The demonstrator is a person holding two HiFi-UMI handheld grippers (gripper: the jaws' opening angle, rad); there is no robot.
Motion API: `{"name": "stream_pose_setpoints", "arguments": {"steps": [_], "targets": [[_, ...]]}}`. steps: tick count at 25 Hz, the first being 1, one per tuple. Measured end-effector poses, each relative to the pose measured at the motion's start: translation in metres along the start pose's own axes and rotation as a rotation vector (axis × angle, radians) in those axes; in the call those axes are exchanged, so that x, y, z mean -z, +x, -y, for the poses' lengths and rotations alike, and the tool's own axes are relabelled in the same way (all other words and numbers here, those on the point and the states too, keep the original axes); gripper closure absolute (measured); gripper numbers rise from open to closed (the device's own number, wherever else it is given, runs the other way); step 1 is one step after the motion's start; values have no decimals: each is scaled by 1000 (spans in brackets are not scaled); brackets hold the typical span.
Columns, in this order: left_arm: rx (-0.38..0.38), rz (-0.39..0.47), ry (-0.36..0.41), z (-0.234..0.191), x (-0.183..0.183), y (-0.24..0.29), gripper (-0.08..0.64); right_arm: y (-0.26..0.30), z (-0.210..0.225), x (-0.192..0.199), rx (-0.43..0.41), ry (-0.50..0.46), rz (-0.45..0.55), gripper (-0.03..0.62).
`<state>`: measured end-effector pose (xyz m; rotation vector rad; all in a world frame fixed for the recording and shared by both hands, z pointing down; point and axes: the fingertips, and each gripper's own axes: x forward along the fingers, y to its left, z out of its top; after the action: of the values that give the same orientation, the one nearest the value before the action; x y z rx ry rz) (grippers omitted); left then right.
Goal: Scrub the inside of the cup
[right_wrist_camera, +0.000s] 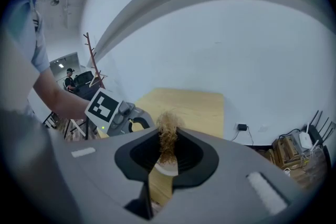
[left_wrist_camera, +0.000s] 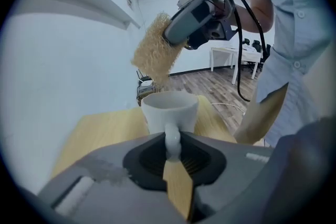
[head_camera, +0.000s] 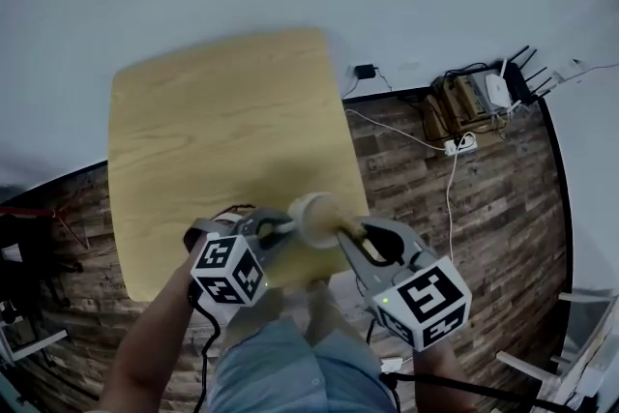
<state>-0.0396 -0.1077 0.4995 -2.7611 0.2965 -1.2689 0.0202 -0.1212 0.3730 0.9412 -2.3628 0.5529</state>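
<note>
**Head view.** The white ceramic cup (head_camera: pixel 314 220) hangs in the air over the near edge of the light wooden table (head_camera: pixel 222 111), at about 6 o'clock of the tabletop. The left gripper (head_camera: pixel 280 229) is at the cup's 9 o'clock and the right gripper (head_camera: pixel 350 232) at its 3 o'clock. Nothing supports the cup from below. If the grip gave way, the cup would probably strike the table edge or go past it to the floor.

**Left gripper view.** The likeliest trouble is the cup turning in the grip. It is held only by its handle (left_wrist_camera: pixel 172 139), so a sideways push inside the bowl would twist it about that narrow loop. The left jaws are nearly together and pinch the handle, with the bowl upright just beyond them at 12 o'clock. The tan fibrous scrub pad (left_wrist_camera: pixel 153 52) hovers above the rim at about 11 o'clock, clear of the cup. It could catch on the rim if it came down off-centre.

**Right gripper view.** The pad looks soft and stands well out of the jaws, so it may bend or be dragged from the grip when pressed against the cup wall. The right jaws are closed to a narrow gap and squeeze the pad between them. A pale curve of the cup's rim shows just below, at 6 o'clock.
</note>
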Motion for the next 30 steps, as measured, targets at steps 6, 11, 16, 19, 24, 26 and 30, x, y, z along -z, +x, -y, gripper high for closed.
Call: {"name": "stream_pose_setpoints", "arguments": {"steps": [6,11,16,19,24,26,30], "targets": [[2,123,-119,2,15,-1,491,-19,5,-22,65,-27,64,534],[8,179,-147,1,23,0,491,-25,2,-34,103,-61,99,534],[7,186,-158,2,29,2,489,-31,-1,-44,127,-85,133,532],[-1,179,-175,4,36,4,489,-35,-2,-48,128,-90,148,532],[-1,184,-195,6,36,4,489,-39,-4,-51,122,-94,171,532],[26,187,-213,11,35,-1,473,-42,-3,-53,115,-85,191,531],[8,203,-262,18,35,-35,439,-47,0,-59,96,-53,252,531]]}}
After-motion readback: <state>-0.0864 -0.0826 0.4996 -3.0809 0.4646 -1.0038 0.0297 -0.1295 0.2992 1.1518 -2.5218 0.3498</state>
